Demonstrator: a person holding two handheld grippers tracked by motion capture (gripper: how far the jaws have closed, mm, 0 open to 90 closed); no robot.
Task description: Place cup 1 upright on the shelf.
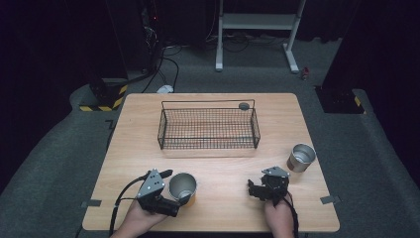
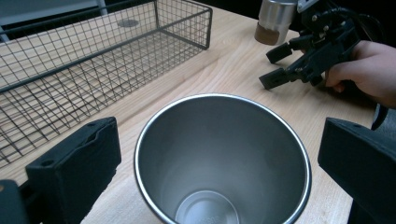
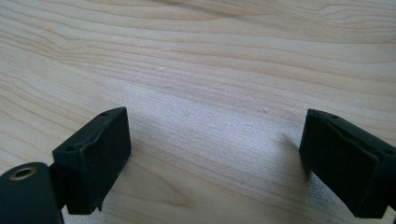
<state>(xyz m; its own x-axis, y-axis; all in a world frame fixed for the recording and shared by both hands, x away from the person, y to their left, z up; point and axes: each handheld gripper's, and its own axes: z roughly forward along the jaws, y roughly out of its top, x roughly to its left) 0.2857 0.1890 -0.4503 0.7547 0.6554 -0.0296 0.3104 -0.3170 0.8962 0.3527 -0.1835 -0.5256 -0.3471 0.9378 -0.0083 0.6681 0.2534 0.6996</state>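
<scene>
A steel cup (image 1: 182, 186) stands upright and empty near the table's front left. My left gripper (image 1: 172, 192) is open, one jaw on each side of the cup (image 2: 219, 158), with a gap showing on both sides in the left gripper view. A second steel cup (image 1: 301, 157) with a brown base stands at the right, also seen as the far cup (image 2: 275, 18). My right gripper (image 1: 252, 190) rests low near the front right, left of that cup, open with nothing between its jaws (image 3: 215, 154). From the left gripper view the right gripper (image 2: 273, 66) shows held in a hand.
A black wire basket (image 1: 208, 128) stands empty across the middle back of the wooden table (image 1: 223, 218). A small dark round disc (image 1: 243, 105) lies behind the basket's back right corner. Black-and-yellow floor markers and a white stand are beyond the table.
</scene>
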